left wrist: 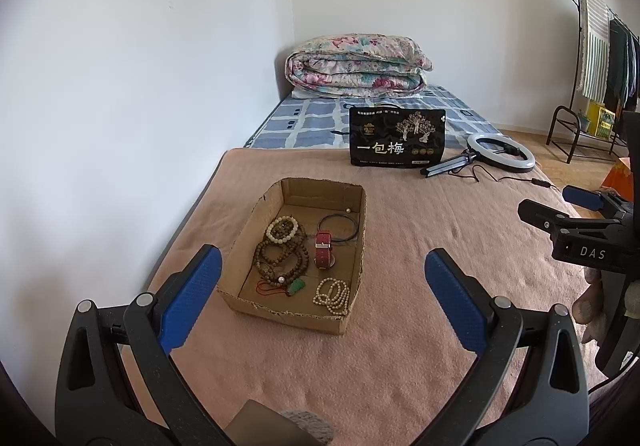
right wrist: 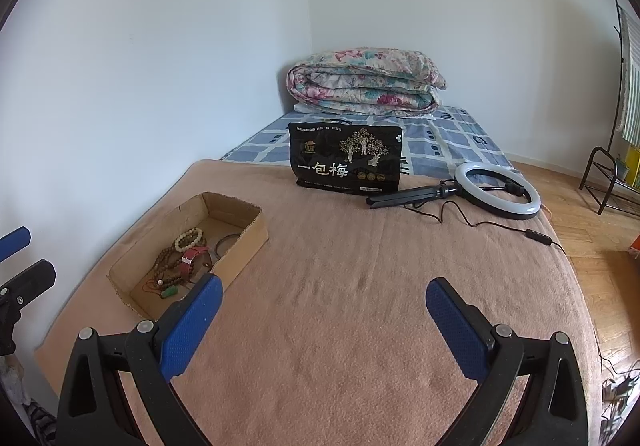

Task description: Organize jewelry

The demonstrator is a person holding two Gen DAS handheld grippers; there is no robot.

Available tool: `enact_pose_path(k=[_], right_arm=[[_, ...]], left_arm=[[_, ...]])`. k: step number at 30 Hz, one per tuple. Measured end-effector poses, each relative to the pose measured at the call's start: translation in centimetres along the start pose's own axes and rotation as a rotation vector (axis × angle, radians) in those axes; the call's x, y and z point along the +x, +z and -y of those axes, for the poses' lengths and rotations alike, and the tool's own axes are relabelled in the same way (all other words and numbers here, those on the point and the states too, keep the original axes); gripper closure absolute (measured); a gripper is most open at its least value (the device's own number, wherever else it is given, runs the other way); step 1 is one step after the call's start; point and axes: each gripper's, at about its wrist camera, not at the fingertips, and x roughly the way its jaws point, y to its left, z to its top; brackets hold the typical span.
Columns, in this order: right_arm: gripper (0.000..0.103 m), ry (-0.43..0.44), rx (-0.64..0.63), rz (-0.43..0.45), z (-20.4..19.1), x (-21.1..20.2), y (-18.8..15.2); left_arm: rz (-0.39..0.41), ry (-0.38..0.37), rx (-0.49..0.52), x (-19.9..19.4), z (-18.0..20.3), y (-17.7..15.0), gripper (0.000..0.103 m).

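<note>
A shallow cardboard box (left wrist: 294, 246) sits on a pink blanket (left wrist: 400, 246) spread over a bed, its long axis running from near to far, close to the blanket's left edge by a white wall. All the jewelry in sight lies inside it: a cream bead bracelet (left wrist: 283, 230) and long brown bead strands (left wrist: 280, 260) on the left, a red watch (left wrist: 323, 249) in the middle, a thin black bangle (left wrist: 338, 228) toward the far end, a white bead strand (left wrist: 332, 294) at the near right corner and a green pendant on red cord (left wrist: 297, 287) at the near left. The left gripper (left wrist: 322, 298) is held with its fingers spread wide and empty, the box straight ahead between them, so it is the nearer one. The right gripper (right wrist: 324, 318), equally wide and empty, faces bare blanket with the box off to its left. Jewelry all in the box fits either a finished gathering or a pile awaiting sorting. The left view shows every piece; in the right view the box wall and a blue finger hide the white strand.
</note>
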Motion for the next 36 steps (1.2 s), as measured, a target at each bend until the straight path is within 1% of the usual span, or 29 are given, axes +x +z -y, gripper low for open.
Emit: enact_pose_path(k=[28,36], right_arm=[[0.000,0.009,0.012,-0.015,0.21,0.23,-0.36],[0.000,0.011,0.014,-0.019,0.12,0.23,-0.35]], left_arm=[[-0.007,0.000,-0.008,0.25,-0.25,-0.01,0.000],[-0.029,-0.007,-0.021,0.14,-0.02,-0.90,0.000]])
